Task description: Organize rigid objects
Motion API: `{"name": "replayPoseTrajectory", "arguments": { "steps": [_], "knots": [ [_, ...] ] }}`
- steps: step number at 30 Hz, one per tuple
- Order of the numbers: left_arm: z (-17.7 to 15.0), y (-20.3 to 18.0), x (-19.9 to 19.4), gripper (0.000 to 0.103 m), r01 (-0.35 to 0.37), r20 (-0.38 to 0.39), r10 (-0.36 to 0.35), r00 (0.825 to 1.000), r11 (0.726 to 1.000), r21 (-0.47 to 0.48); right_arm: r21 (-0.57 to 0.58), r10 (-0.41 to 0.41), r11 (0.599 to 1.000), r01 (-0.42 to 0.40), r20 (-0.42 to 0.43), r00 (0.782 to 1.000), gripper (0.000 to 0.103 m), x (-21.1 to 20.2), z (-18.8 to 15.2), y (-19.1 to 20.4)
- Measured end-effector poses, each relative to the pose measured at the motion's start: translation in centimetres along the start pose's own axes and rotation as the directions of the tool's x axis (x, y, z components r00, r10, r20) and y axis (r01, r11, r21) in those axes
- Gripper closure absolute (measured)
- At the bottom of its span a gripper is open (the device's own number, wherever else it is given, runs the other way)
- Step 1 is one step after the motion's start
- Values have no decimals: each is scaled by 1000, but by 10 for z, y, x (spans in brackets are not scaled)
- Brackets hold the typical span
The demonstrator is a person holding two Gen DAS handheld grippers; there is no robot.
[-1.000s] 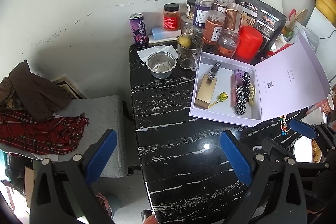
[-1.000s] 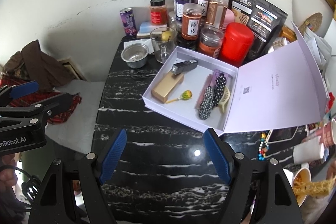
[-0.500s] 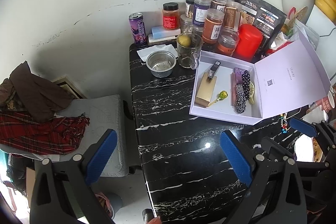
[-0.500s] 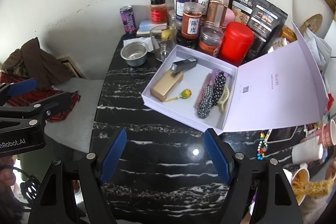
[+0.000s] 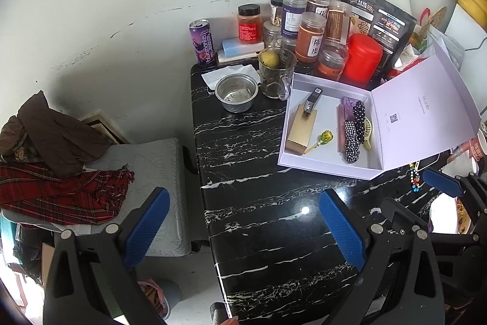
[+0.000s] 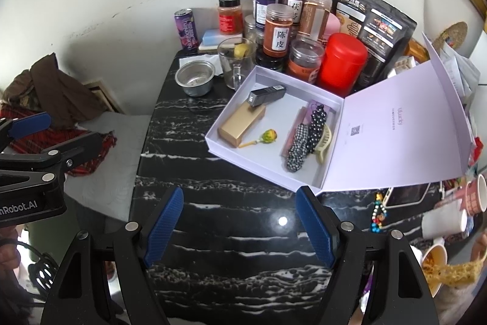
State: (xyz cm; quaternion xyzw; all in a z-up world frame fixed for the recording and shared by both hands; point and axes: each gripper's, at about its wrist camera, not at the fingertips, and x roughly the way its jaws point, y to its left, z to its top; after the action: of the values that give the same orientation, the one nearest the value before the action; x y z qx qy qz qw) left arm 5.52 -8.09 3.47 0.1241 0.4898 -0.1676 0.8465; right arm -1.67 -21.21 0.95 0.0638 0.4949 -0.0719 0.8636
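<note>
Progress: open lilac cardboard box [image 6: 271, 72] holds several items | black marble tabletop [image 6: 231, 221] jars unsorted | left gripper [image 5: 243, 227], right gripper [image 6: 240, 223] wide, empty

Lid [image 6: 395, 124] print too small to read; noodle cup [image 6: 435, 264] cut by edge.

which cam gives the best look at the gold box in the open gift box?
Right wrist. The gold box lies nearer the middle of the picture there, with its top, long side and near end all showing, and the dark case propped on its far end. The left wrist view shows the same box smaller, mostly its top.
</note>
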Motion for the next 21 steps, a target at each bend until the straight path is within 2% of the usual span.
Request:
{"name": "replayPoseTrajectory", "arguments": {
  "steps": [21],
  "knots": [
    [0,0,-2,3,-2,-3,2,1000,1000,5,-6,-2,1000,2,1,1000,26,-1,0,-1]
  ]
}}
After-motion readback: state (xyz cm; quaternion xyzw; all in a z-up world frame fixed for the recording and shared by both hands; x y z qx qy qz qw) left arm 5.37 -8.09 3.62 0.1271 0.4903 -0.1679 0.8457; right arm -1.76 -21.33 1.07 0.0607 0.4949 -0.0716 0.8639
